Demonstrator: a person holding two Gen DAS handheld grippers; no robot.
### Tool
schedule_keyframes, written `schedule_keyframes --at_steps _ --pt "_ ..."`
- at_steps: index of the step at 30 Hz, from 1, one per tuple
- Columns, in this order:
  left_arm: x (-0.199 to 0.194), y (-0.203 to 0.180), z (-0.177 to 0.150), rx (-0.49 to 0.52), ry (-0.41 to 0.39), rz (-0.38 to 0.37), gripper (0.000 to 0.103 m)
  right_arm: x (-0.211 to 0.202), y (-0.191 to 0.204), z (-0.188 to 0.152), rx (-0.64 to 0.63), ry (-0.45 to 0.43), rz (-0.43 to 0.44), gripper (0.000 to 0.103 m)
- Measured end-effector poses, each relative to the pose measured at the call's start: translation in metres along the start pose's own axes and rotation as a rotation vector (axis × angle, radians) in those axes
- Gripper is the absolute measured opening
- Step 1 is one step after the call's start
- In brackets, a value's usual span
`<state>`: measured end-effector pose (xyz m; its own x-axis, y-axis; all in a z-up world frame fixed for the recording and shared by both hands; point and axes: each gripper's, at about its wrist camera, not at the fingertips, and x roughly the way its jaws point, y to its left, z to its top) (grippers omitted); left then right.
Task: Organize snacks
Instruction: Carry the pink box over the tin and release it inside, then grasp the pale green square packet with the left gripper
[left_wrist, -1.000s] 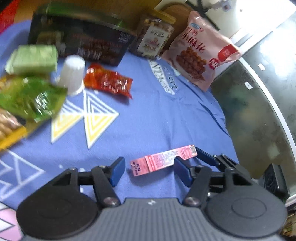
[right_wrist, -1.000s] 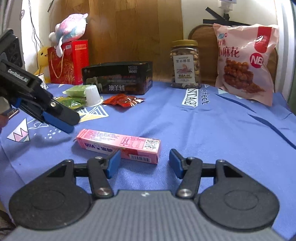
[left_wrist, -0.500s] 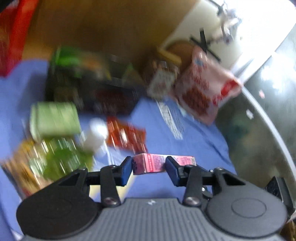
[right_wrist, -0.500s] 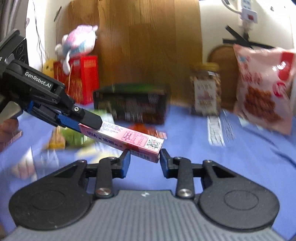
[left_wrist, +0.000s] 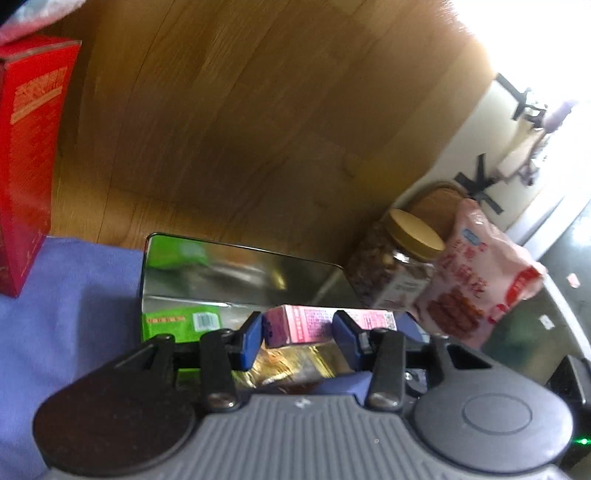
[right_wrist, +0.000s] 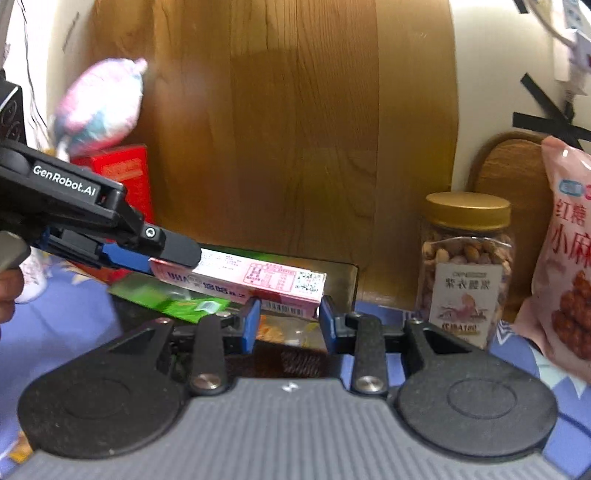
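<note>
Both the left gripper (left_wrist: 297, 334) and right gripper (right_wrist: 287, 321) have their jaws clamped on opposite ends of the long pink cardboard snack box (right_wrist: 255, 282), held just above the open black metal tin (left_wrist: 236, 273). It looks light and stiff but crushable, so end grips suit it.

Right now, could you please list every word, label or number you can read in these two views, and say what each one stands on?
"GenRobot.AI": on the left gripper.
"紫衣腰果": on the label of the nut jar.
"红糖" and "小麻": on the pink snack bag.
Pink carton, held by both grippers: print, barcode and QR code, too small to read.
Red box: gold print, blurred.
Green packet: barcode, unreadable.
</note>
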<state>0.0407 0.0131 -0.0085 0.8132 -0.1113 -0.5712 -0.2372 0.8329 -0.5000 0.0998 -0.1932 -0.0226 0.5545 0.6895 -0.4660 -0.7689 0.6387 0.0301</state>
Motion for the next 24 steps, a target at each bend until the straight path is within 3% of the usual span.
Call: schedule_keyframes --at_steps 4,8,13,17,22,24 --pt "0.011 0.003 -0.001 0.027 -0.003 0.046 0.043 0.012 -0.004 -0.005 0.017 -0.019 -0.038 0.039" --pt "-0.024 0.021 -0.011 -0.003 -0.055 -0.008 0.045 -0.012 -0.013 -0.012 0.124 -0.072 -0.01 0.039" --pt "-0.064 0.038 -0.046 -0.019 -0.078 -0.008 0.045 -0.047 -0.007 -0.041 0.248 -0.056 0.147 0.039" --pt "-0.077 0.061 -0.072 -0.109 -0.063 0.036 0.045 -0.059 0.03 -0.053 0.221 -0.03 0.269 0.039" --pt "-0.08 0.088 -0.081 -0.211 -0.045 0.026 0.045 -0.056 0.071 -0.054 0.101 0.047 0.393 0.038" --pt "-0.076 0.088 -0.08 -0.213 -0.039 0.024 0.045 -0.05 0.081 -0.057 0.084 0.09 0.393 0.038"
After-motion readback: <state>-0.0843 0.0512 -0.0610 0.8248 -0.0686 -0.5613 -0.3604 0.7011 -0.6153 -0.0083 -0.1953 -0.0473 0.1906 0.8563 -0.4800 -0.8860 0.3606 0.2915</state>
